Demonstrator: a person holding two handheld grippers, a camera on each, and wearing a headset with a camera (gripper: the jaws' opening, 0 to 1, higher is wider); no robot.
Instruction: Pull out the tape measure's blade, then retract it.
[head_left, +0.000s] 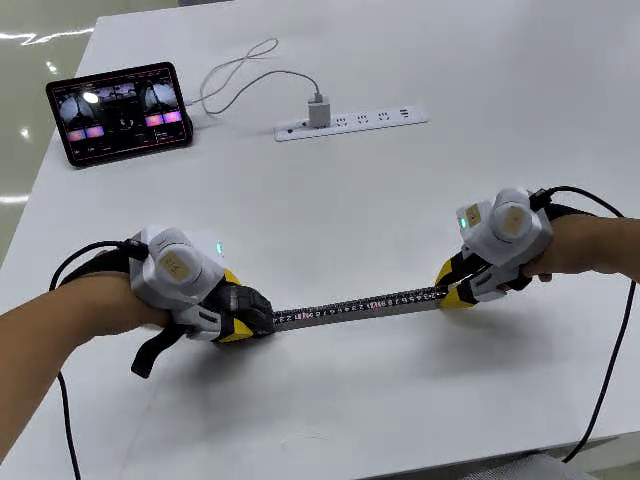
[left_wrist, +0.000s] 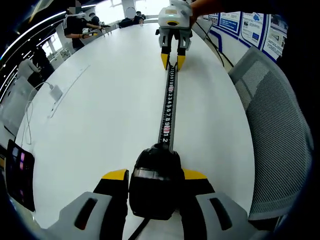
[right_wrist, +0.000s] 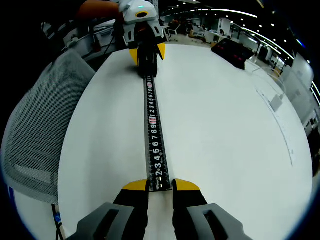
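Tape measure, one, clamped in left hand-held gripper; extended blade pinched by right hand-held gripper

We see a white table; at its far left is a tablet with its screen lit; a white cable loops from beside the tablet to a white charger, plugged into a power strip lying flat near the far middle. In the left gripper view we find a grey mesh chair just beside the table's edge; people are at the far end; blue posters hang on the wall.
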